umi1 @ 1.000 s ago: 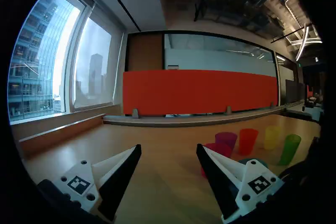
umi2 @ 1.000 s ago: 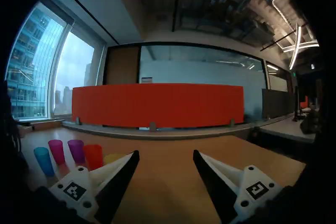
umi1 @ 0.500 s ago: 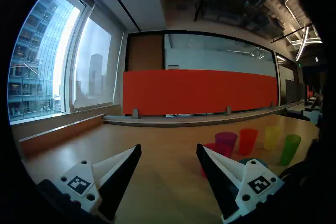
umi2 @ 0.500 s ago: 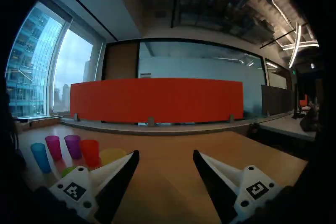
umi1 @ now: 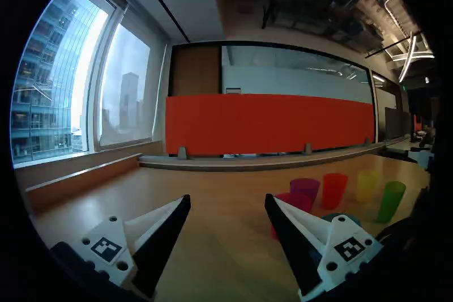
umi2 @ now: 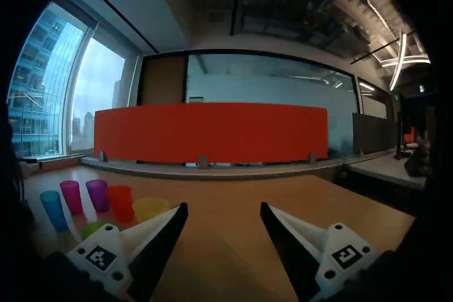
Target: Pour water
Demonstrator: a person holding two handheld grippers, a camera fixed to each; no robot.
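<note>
Where the left gripper point(umi1: 227, 198) is held: jaws apart, empty; cups point(umi1: 334, 190) are set on the table point(umi1: 226, 186) past its right finger.
Right gripper point(umi2: 223, 207): jaws apart, empty; cups beside left finger.

The left gripper point(umi1: 227, 198) and right gripper point(umi2: 223, 206) each carry two white, wedge-shaped fingers point(umi1: 148, 227) with black inner faces, round screw holes and square black-and-white markers point(umi1: 106, 249).

A wooden table point(umi1: 226, 222) carries a cluster of coloured plastic cups point(umi1: 334, 188).
</note>
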